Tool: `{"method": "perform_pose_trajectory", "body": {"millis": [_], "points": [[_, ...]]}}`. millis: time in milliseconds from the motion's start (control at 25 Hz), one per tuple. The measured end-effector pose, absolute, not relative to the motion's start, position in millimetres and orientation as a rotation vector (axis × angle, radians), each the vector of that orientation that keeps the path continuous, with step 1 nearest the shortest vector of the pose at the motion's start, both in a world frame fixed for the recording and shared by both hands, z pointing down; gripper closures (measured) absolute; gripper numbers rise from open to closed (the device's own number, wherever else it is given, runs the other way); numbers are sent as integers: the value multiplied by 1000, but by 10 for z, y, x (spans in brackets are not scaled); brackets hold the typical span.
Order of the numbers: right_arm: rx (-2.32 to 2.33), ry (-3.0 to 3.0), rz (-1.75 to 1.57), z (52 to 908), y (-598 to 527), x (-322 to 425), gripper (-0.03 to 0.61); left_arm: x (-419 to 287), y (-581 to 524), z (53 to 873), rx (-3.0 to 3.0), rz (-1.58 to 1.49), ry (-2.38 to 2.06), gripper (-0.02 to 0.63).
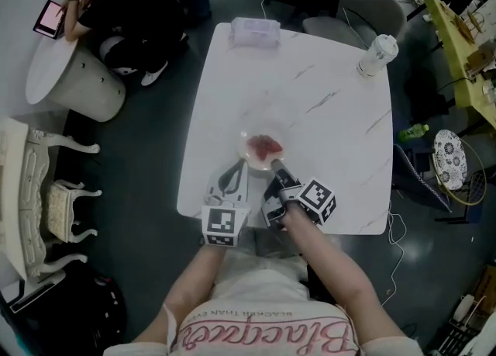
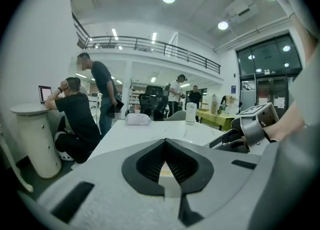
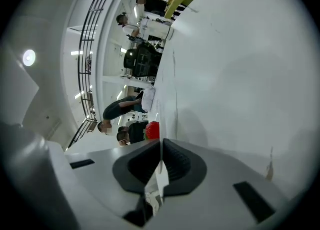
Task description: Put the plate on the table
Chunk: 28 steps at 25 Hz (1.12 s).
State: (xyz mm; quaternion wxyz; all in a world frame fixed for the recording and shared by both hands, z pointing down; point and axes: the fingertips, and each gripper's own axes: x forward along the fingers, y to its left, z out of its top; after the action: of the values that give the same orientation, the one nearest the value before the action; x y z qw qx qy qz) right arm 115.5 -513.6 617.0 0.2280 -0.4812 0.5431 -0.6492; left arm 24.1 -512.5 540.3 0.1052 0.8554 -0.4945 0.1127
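Note:
A clear plate (image 1: 252,139) with a red strawberry-like piece (image 1: 265,146) on it rests on the white marble table (image 1: 310,106), near the front edge. My right gripper (image 1: 273,164) is shut on the plate's near rim. In the right gripper view the thin clear rim (image 3: 160,166) runs between the closed jaws of the right gripper (image 3: 161,143), with the red piece (image 3: 153,130) just beyond. My left gripper (image 1: 235,168) lies just left of the plate, shut and empty. In the left gripper view its jaws (image 2: 165,142) meet with nothing between them, and the right gripper (image 2: 242,135) shows at the right.
A white lidded cup (image 1: 377,55) stands at the table's far right corner and a white packet (image 1: 256,31) at its far edge. A seated person (image 1: 116,5) leans on a round white table (image 1: 54,67) at the left. A white chair (image 1: 39,191) stands at the near left.

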Motion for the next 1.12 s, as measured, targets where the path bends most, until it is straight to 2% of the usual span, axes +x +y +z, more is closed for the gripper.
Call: {"method": "perform_pose_trajectory", "body": {"millis": [520, 680, 1120], "points": [[-1645, 1637, -1845, 6594, -5261, 1184, 568, 246, -5236, 5554, 2480, 374, -1478, 611], [-1798, 1710, -1842, 6624, -5316, 1193, 543, 265, -5251, 5568, 2473, 380, -1476, 611], [-2234, 2046, -1605, 6601, -5443, 1309, 499, 257, -5198, 5556, 2490, 435, -1503, 611]]}}
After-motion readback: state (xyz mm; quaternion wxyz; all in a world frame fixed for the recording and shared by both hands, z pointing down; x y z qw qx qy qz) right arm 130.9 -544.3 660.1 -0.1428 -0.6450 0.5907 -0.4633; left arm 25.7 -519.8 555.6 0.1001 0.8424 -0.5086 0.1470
